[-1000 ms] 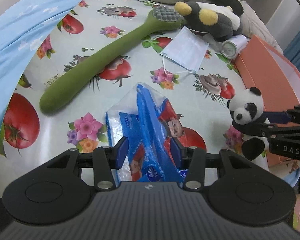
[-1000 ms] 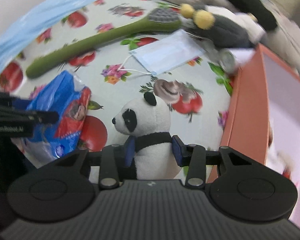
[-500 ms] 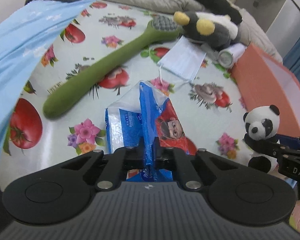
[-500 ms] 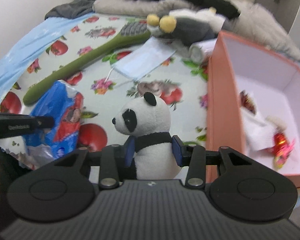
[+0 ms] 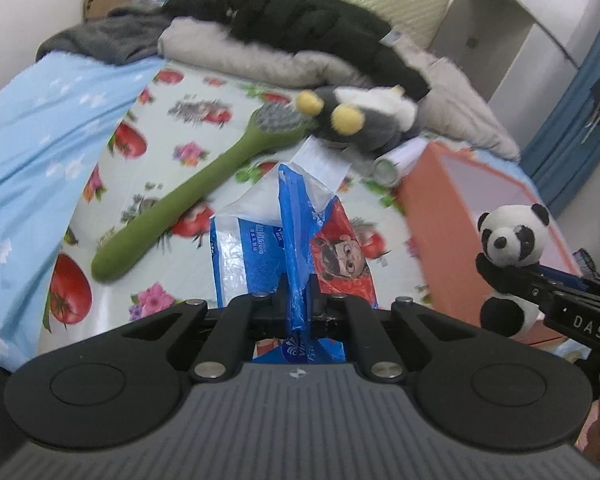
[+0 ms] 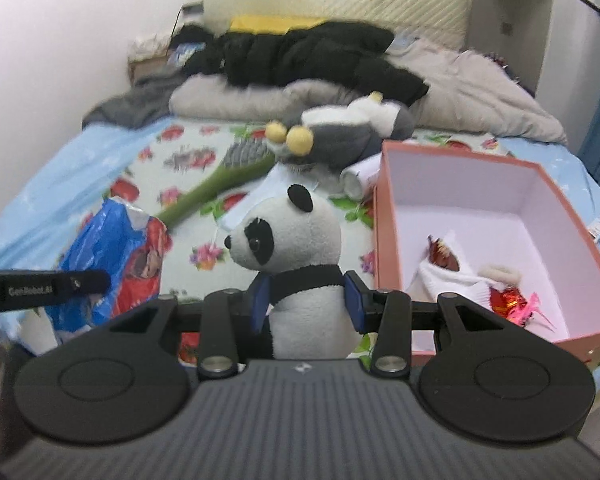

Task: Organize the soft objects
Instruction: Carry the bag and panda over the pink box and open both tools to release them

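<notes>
My left gripper (image 5: 298,300) is shut on a fold of the blue and red tissue pack (image 5: 260,248), which hangs lifted off the fruit-print sheet (image 5: 156,168). The same tissue pack (image 6: 112,248) shows at the left of the right wrist view, with the left gripper's fingers (image 6: 76,282) across it. My right gripper (image 6: 306,300) is shut on a small panda plush (image 6: 296,256), pads at its neck and chest. That panda plush (image 5: 512,248) hangs raised beside the orange box (image 5: 440,224). The orange box (image 6: 384,216) stands open on the right, holding a white sock and shiny wrappers.
A long green plush brush (image 5: 188,200), a grey and yellow plush toy (image 5: 356,120), a face mask (image 5: 320,160) and a white roll (image 5: 396,160) lie on the sheet. Black and grey clothes (image 6: 300,60) are piled at the head of the bed. A light blue cover (image 5: 32,144) lies left.
My left gripper closed on the tissue pack and lifted it. My right gripper rose with the panda and swung toward the orange box, whose inside came into view.
</notes>
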Demonstrator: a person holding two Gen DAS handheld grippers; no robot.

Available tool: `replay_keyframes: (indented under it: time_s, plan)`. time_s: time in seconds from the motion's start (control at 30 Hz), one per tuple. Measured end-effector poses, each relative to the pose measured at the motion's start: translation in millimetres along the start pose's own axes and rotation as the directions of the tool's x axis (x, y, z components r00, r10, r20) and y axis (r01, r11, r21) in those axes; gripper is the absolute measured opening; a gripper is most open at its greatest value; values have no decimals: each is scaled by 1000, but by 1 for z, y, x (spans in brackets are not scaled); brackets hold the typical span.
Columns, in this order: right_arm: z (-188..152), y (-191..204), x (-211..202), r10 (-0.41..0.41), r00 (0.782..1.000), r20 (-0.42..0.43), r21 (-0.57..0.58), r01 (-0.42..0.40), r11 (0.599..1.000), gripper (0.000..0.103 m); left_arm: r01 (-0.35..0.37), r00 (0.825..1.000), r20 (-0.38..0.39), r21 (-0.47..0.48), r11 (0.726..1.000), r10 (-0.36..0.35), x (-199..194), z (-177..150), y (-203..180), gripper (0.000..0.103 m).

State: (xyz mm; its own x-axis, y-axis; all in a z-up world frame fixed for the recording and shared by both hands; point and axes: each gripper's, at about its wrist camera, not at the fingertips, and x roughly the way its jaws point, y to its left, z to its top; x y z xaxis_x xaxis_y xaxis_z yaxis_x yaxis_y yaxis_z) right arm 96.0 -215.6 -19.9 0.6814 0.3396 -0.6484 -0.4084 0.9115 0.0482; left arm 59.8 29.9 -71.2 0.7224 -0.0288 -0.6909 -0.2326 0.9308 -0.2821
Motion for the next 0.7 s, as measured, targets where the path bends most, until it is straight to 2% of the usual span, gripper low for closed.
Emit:
replay_keyframes:
  time_s: [0.17,0.33,0.57,0.7]
  plan:
    - [8,-11,-35,-3,998,69,64,-2,998,43,61,997,51,39,997,-63,-34,13,-27,7]
    - [13,-26,-59,-20,993,114,111,8,994,43,131,987,79,96,987,-139,-49,24,-58,7]
    - [9,-58,-73,-93,987,134,176,69,982,43,235,970,31,156,959,-243,-45,30,-107,7]
    - [4,-80,-73,-141,982,123,217,112,970,43,284,958,-7,196,939,-288,-30,33,-137,7]
